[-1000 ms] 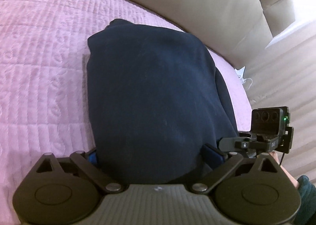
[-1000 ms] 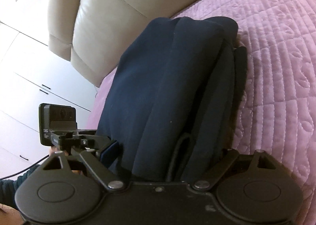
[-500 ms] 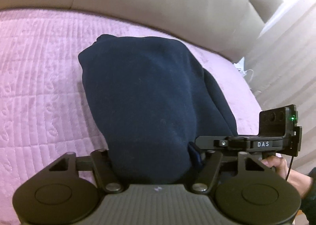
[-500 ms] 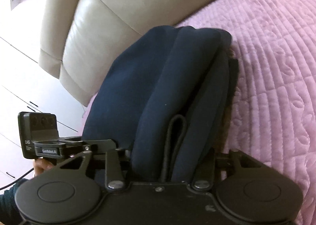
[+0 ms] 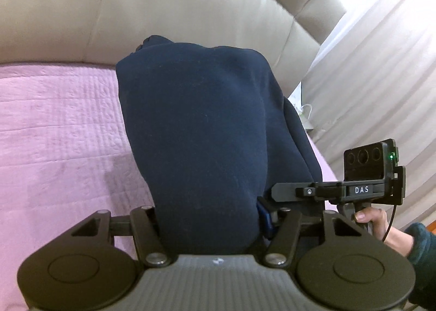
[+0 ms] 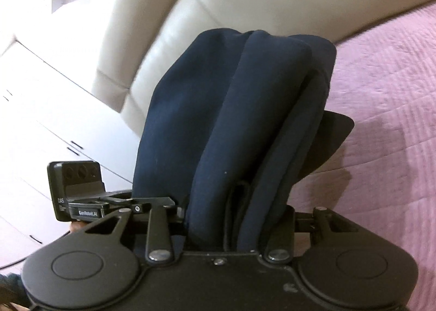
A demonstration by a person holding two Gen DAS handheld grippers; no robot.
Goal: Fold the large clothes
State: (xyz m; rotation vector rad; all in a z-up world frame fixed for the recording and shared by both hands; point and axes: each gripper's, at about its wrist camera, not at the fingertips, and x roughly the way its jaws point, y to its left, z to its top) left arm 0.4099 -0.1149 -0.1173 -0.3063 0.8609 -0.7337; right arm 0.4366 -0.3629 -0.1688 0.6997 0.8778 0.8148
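A folded navy garment (image 5: 201, 131) fills the middle of the left wrist view, held up above the pink quilted bedspread (image 5: 54, 141). My left gripper (image 5: 209, 218) is shut on the garment's near edge. In the right wrist view the garment (image 6: 231, 125) shows as several stacked folds with a dark cord loop near the jaws. My right gripper (image 6: 237, 223) is shut on its near edge too. Each gripper shows beside the garment in the other's view: the right one (image 5: 354, 191) and the left one (image 6: 90, 202). The fingertips are hidden in the cloth.
A cream leather headboard (image 5: 163, 5) rises behind the bedspread. White striped bedding or wall (image 5: 376, 87) lies at the right. White cabinet doors (image 6: 35, 131) show at the left of the right wrist view. The pink bedspread (image 6: 387, 109) spreads to the right.
Both grippers closed on the garment's near edge and lifted it. The garment now hangs higher, against the headboard, and a dark flap hangs out at its right side.
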